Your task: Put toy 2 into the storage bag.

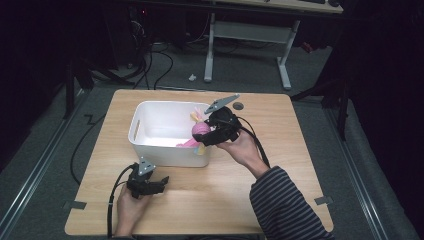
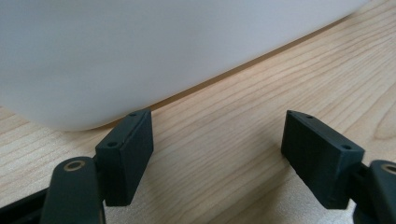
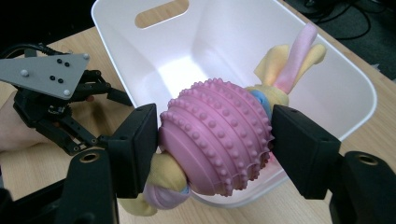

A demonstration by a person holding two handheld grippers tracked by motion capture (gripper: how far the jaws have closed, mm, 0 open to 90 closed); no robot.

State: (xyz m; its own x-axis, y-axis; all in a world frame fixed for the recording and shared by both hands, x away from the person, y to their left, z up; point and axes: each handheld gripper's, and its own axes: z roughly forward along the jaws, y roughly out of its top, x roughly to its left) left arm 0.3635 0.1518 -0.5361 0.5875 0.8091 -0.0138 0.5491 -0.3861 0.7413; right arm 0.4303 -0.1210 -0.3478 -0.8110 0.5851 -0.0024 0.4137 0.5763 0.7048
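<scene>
Wooden table (image 1: 240, 190) carries everything. Near its front edge the left gripper (image 1: 159, 182) rests with its jaws wide and nothing between them, just short of the white bin (image 1: 150, 145). Farther in, over the bin's right rim, the right gripper (image 3: 212, 140) clamps a pink studded ball (image 3: 217, 135) across its middle. It looks like light, springy rubber whose ribs and nubs should resist slipping. Soft yellow-and-pink fabric strips (image 3: 292, 60) threaded through it dangle limp, so the ball's firm belly seems the better hold.

wooden table (image 1: 280, 165), grey desk legs (image 1: 284, 65), floor cables (image 1: 165, 60)
</scene>
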